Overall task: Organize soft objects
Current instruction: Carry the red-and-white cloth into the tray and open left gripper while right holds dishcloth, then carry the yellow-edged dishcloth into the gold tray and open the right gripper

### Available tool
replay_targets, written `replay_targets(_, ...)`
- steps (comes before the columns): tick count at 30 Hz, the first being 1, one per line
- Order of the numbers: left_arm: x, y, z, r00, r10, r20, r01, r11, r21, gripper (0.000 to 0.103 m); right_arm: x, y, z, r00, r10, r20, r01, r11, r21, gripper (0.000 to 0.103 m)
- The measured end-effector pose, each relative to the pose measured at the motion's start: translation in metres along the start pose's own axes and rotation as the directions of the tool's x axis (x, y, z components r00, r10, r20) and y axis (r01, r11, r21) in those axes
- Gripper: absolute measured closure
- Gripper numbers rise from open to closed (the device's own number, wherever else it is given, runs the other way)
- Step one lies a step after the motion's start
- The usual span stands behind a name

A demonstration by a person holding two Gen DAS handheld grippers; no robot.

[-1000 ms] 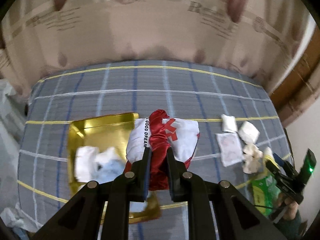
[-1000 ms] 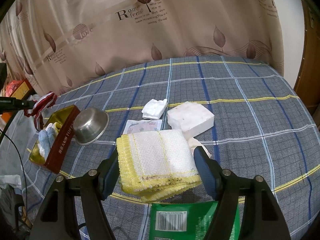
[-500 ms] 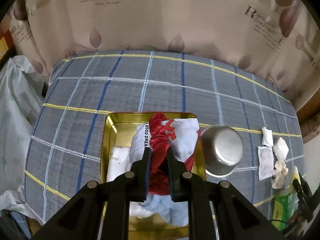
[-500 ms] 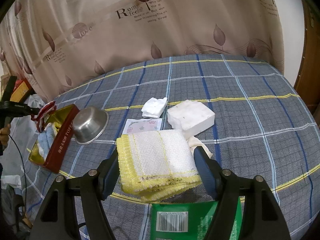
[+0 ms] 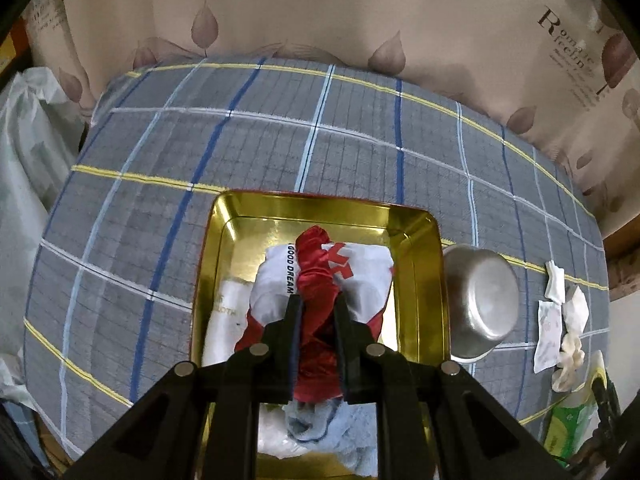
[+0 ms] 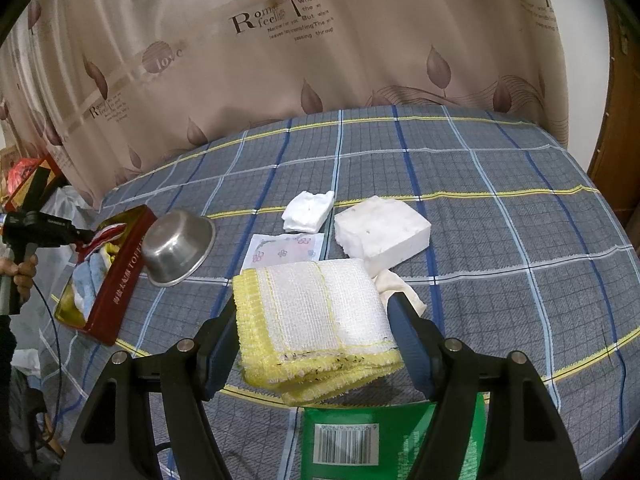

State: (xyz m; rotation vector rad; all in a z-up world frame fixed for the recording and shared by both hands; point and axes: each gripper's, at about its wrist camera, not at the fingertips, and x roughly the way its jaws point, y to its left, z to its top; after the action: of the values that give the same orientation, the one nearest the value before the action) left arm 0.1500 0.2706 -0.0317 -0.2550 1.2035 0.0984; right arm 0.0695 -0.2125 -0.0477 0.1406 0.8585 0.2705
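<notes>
My left gripper [image 5: 317, 304] is shut on a red and white cloth [image 5: 320, 276] and holds it over the gold tin [image 5: 424, 264], which has a blue cloth [image 5: 340, 432] and white cloths inside. My right gripper [image 6: 314, 312] is open, its fingers on either side of a folded yellow and white dishcloth [image 6: 312, 312] on the plaid bedspread. In the right wrist view the tin [image 6: 120, 268] lies at the far left, with the left gripper [image 6: 86, 236] at it.
A steel bowl [image 5: 480, 296] lies upturned right of the tin. A white sponge block [image 6: 382, 232], a folded white tissue [image 6: 308, 210], a flowered packet [image 6: 286, 252] and a cream rag [image 6: 400, 288] lie past the dishcloth. A green packet [image 6: 376, 440] lies nearest. A curtain hangs behind.
My left gripper has carried the red and white cloth leftward, from beside the tin to over its middle, and lower. My right gripper has stayed still around the dishcloth.
</notes>
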Motion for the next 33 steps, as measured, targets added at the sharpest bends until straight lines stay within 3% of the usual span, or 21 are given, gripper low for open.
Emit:
replay_targets(4, 0.003, 0.004, -0.001, 1.0, -0.01, 0.001, 0.01, 1.0, -0.018, 0.085, 0.0, 0.0, 0.0, 1.0, -0.003, 0.001, 0.003, 1.0, 0.0, 0.035)
replay_targets(6, 0.003, 0.004, -0.001, 1.0, -0.013, -0.002, 0.013, 1.0, -0.017, 0.073, 0.001, 0.0, -0.001, 1.0, -0.006, 0.004, 0.006, 1.0, -0.002, 0.035)
replay_targets(9, 0.001, 0.004, -0.001, 1.0, -0.022, -0.005, 0.021, 1.0, -0.008, 0.063, 0.001, 0.0, -0.001, 1.0, -0.01, 0.005, 0.01, 1.0, -0.004, 0.035)
replay_targets(22, -0.047, 0.005, -0.014, 0.994, 0.015, 0.106, -0.017, 1.0, 0.02, 0.058, 0.001, 0.009, -0.002, 0.999, -0.032, 0.003, 0.032, 0.999, -0.032, 0.035)
replay_targets(33, -0.077, 0.032, -0.069, 0.969, 0.164, 0.187, -0.155, 0.986, -0.062, 0.058, 0.007, 0.043, 0.0, 0.999, -0.045, -0.022, 0.042, 0.992, -0.118, 0.035)
